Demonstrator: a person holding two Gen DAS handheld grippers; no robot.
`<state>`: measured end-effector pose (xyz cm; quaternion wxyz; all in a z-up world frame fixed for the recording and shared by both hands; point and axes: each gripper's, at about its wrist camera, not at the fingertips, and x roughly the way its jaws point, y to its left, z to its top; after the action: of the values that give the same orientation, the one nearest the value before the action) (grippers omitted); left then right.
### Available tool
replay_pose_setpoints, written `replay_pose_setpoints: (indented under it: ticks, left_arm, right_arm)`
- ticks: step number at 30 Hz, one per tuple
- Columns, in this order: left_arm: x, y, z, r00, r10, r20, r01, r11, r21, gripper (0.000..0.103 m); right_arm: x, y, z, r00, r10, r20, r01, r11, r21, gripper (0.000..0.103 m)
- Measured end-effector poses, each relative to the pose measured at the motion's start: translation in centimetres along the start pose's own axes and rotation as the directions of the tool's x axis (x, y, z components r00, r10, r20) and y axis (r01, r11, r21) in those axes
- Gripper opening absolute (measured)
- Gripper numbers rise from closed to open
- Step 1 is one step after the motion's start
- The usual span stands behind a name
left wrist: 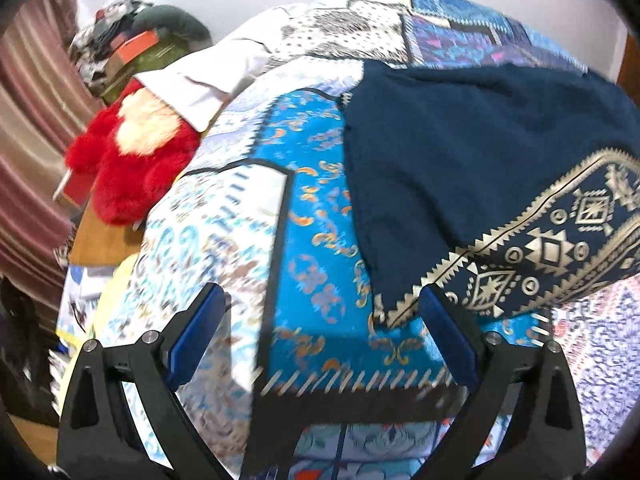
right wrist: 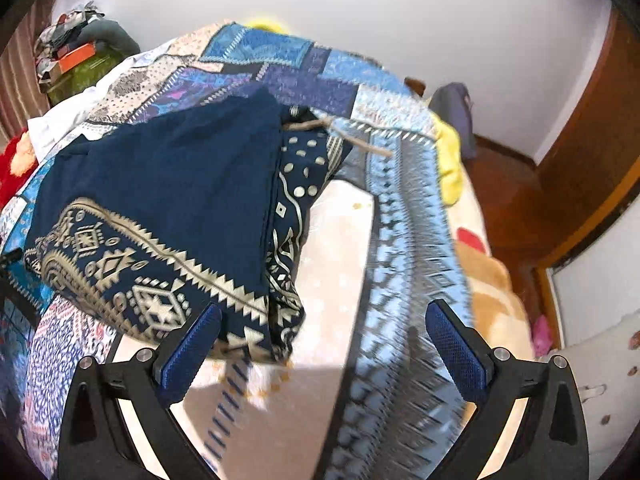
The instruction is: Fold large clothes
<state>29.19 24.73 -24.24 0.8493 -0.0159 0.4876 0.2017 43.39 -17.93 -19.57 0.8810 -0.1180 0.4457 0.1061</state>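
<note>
Navy patterned garment (right wrist: 168, 208): lying folded on bed (right wrist: 340, 248), ahead of both grippers.
Left gripper (left wrist: 320, 340) and right gripper (right wrist: 322, 344) fingers standing released, grasping nothing; further tidying possibly remaining.

We are finding no readable text, label, brand, number or sign in either wrist view; we are seeing only woven and printed patterns, blurred in places.

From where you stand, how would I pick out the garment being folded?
Find the bed under the blue patchwork bedspread. On top lies a folded navy garment. Unlike the busy bedspread, it is mostly plain navy, crossed by a cream geometric border band.
</note>
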Motion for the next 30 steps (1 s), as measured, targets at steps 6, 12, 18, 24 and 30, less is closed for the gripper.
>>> replay_pose_setpoints:
  ticks: [6, 12, 18, 24, 30]
  left_arm:
    - [-3.4, 2.1, -0.2, 0.994, -0.086, 0.070, 0.095, 0.986, -0.137, 0.099]
    - [-3.6, 0.4, -0.1, 0.970, -0.232, 0.079, 0.244, 0.943, -0.225, 0.101]
    - [0.0, -2.9, -1.0, 0.876, -0.482, 0.009, 0.458, 0.827, -0.326, 0.101]
    - [4.5, -5.0, -1.7, 0.731, -0.682, 0.006, 0.608, 0.647, -0.459, 0.101]
    - [8.2, -4.7, -0.4, 0.674, -0.735, 0.075, 0.642, 0.533, -0.551, 0.101]
  right_arm:
    - [-4.6, 1.1, 0.4, 0.995, 0.035, 0.095, -0.036, 0.999, 0.008, 0.102]
    - [-6.8, 5.3, 2.7, 0.984, 0.089, 0.155, -0.085, 0.996, -0.031, 0.103]
    - [-4.6, 9.9, 4.0, 0.979, 0.149, 0.139, -0.136, 0.986, -0.095, 0.103]
    - [1.8, 13.9, 3.9, 0.992, 0.125, 0.025, -0.118, 0.974, -0.191, 0.103]
    - [6.1, 13.7, 2.8, 0.984, 0.172, -0.056, -0.179, 0.966, -0.187, 0.103]
